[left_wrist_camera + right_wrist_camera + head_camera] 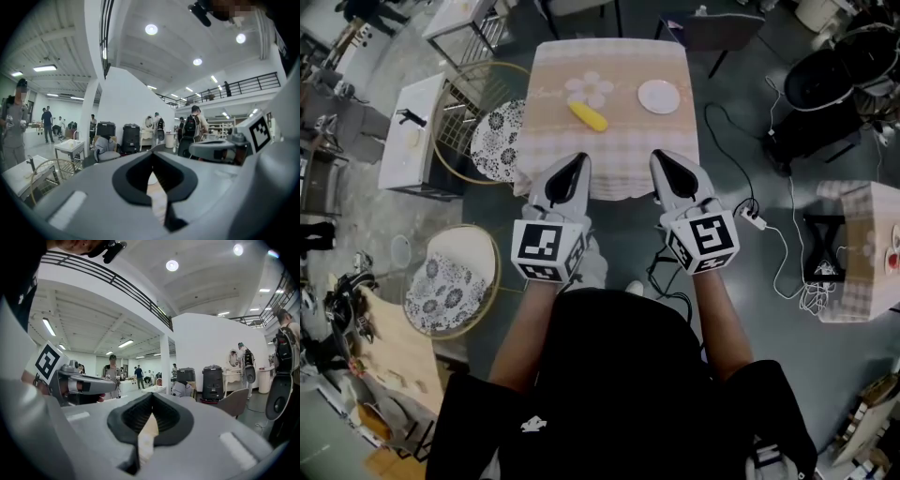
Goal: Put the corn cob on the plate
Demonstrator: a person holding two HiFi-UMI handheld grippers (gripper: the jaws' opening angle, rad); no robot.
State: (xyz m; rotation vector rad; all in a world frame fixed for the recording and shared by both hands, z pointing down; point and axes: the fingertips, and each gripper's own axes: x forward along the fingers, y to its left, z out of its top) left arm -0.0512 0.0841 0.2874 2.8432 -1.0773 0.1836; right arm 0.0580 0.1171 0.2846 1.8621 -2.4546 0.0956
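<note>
Head view: small square table w/ beige checked cloth [546, 150]. Yellow corn cob [588, 116] lies on the cloth, left of centre, angled, just beside a white flower-shaped mat [589, 87]. Round white plate [659, 96] sits to the right of the cob, apart from it and w/ nothing on it.

Left gripper [578, 160] and right gripper [661, 157] are side by side over the near table edge, both short of the cob and pointing toward the far side. We read both sets of jaws from their own views as closed tip to tip, nothing held. Neither touches the cob or plate.

Left of the table: round wire chair w/ floral cushion [497, 141].
</note>
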